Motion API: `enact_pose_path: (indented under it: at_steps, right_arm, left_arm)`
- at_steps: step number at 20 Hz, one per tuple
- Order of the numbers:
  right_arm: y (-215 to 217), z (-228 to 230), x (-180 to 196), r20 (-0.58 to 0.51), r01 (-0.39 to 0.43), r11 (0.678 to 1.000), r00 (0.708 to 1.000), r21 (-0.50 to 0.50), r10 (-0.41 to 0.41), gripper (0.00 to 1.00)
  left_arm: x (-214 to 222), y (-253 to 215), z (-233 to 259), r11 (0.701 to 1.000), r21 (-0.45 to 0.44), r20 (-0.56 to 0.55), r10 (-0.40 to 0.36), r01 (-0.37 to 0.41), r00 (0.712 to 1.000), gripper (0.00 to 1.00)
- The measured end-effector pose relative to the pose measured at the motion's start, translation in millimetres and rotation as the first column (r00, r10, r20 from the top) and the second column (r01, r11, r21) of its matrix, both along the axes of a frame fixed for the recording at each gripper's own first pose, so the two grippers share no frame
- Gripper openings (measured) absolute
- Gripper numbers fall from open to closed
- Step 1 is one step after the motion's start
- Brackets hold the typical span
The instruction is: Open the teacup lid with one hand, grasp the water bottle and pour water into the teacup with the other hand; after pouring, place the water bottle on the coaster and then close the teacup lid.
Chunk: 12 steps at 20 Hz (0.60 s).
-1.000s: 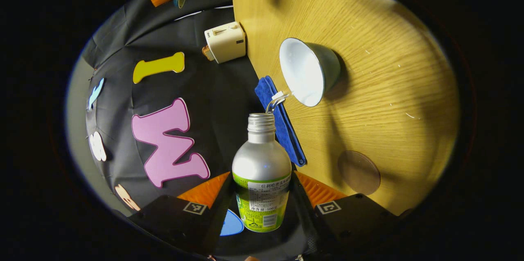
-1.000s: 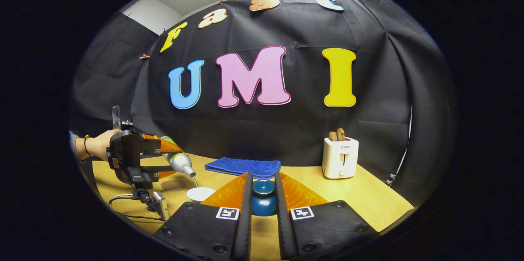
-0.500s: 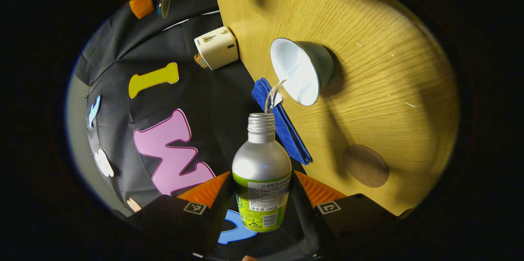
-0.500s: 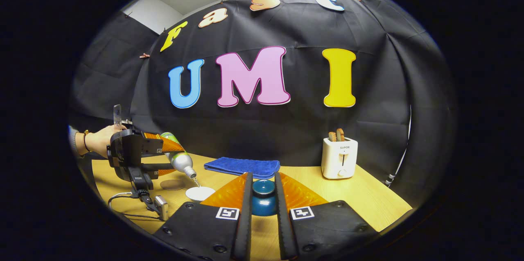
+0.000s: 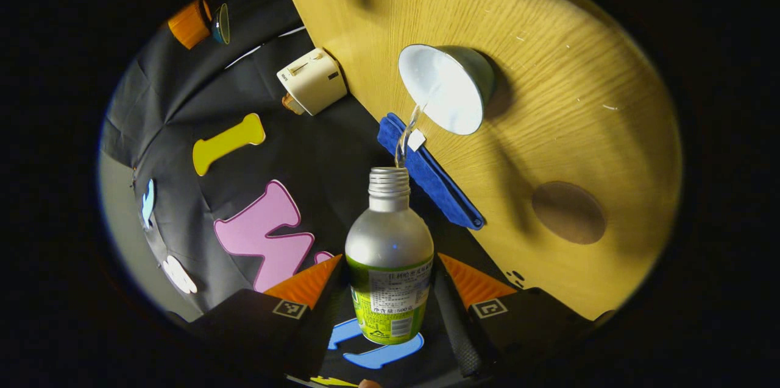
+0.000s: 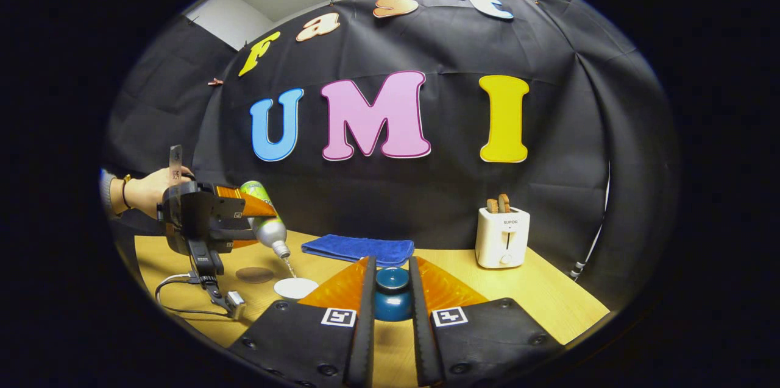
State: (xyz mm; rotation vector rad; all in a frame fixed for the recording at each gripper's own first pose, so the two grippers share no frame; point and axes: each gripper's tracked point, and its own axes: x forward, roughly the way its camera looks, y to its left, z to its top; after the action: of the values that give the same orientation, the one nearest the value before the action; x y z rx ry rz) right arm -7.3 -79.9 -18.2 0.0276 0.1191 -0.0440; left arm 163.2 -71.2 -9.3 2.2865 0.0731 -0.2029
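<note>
1. Two grippers are at work: the left gripper [image 5: 390, 309] has its jaws clamped on the labelled lower body of the water bottle [image 5: 390, 254], which is tilted with its open neck aimed at the teacup [image 5: 448, 86].
2. Water runs from the bottle's mouth in a thin stream into the white inside of the teacup, which stands on the counter [image 5: 548, 102].
3. Smooth metal-looking sides probably make the bottle slippery; the grip on its wide labelled part looks sound, and the weight should lessen as it empties.
4. Just past the bottle, the round coaster [image 5: 568, 212] lies bare, near the teacup, with a blue cloth [image 5: 429, 172] at the counter's edge.
5. The right gripper [image 6: 390, 303] holds the teacup lid [image 6: 392, 296] between narrow jaws, off the cup; it is likely ceramic and fragile.
6. Farthest back stands a toaster [image 6: 503, 236].
</note>
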Motion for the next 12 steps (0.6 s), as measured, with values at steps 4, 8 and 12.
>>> enact_pose_path:
  at_steps: [4,8,12]
  right_arm:
    - [-1.7,1.6,-0.1,0.001,0.003,1.0,1.0,0.001,-0.003,0.31]
    - [-3.7,1.7,-0.8,0.003,0.01,1.0,1.0,0.0,-0.01,0.3]
    - [-3.2,2.5,-0.9,0.005,0.009,1.0,1.0,0.0,-0.009,0.3]
  left_arm:
    - [-3.7,-6.3,9.2,0.997,0.075,0.011,-0.035,0.034,0.999,0.83]
    - [-3.7,-4.7,13.0,0.99,0.134,0.02,-0.038,0.035,0.999,0.83]
    - [-4.4,-4.2,16.1,0.986,0.16,0.015,-0.051,0.047,0.999,0.83]
